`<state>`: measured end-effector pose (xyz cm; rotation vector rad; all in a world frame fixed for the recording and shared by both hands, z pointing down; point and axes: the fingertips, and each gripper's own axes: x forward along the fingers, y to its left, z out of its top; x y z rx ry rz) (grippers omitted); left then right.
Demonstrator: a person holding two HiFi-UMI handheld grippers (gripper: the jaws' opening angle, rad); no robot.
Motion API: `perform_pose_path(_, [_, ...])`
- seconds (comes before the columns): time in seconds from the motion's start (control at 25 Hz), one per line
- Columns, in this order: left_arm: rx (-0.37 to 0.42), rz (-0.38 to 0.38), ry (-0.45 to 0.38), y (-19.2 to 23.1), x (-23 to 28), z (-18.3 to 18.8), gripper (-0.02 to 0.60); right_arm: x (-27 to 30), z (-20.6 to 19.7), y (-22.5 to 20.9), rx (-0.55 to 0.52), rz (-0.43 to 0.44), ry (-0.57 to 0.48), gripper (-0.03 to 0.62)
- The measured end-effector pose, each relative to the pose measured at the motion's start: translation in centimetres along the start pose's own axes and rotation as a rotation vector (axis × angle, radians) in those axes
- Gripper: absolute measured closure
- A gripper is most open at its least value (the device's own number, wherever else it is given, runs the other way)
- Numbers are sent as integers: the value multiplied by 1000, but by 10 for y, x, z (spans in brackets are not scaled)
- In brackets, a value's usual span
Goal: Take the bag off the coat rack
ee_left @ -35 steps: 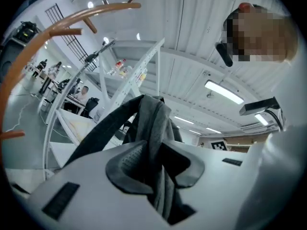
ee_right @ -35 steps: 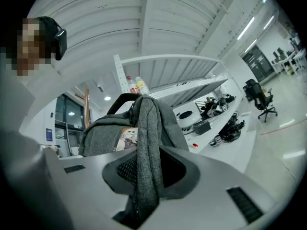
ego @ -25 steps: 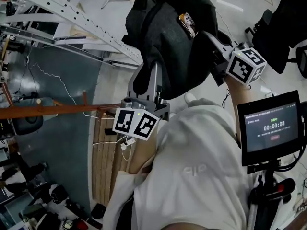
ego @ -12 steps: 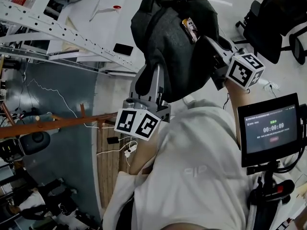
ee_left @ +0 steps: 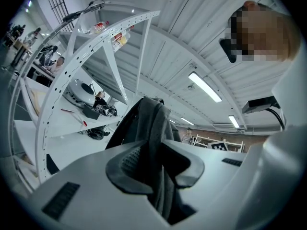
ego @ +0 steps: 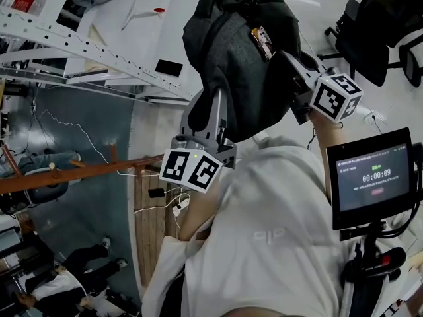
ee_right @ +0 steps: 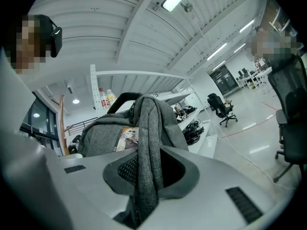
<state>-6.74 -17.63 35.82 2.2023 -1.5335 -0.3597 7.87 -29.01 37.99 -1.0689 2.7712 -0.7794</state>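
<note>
A dark grey backpack (ego: 238, 51) hangs in the air, clear of the brown wooden coat rack (ego: 86, 172) at the left. My left gripper (ego: 210, 107) reaches up under the bag and is shut on a grey strap (ee_left: 153, 128) that runs between its pads (ee_left: 129, 162). From the right, my right gripper (ego: 291, 61) holds a second grey strap (ee_right: 146, 143), and its jaws are closing tighter on it. The bag's body (ee_right: 100, 133) with a small picture tag shows behind that strap in the right gripper view.
White perforated shelving (ego: 79, 41) stands behind the bag at the upper left. A screen on a stand (ego: 373, 177) is at my right, and black office chairs (ego: 390, 25) are at the far right. People stand at the lower left (ego: 59, 282).
The bag and both grippers have shifted slightly up and away from the coat rack, which now sits lower in the view. Both grips on the straps are unchanged.
</note>
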Motion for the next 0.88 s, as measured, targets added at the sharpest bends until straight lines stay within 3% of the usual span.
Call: perform_pose_path(0.88, [-7, 16, 1, 1, -5, -3, 497, 0, -6, 3, 11, 7, 20, 519])
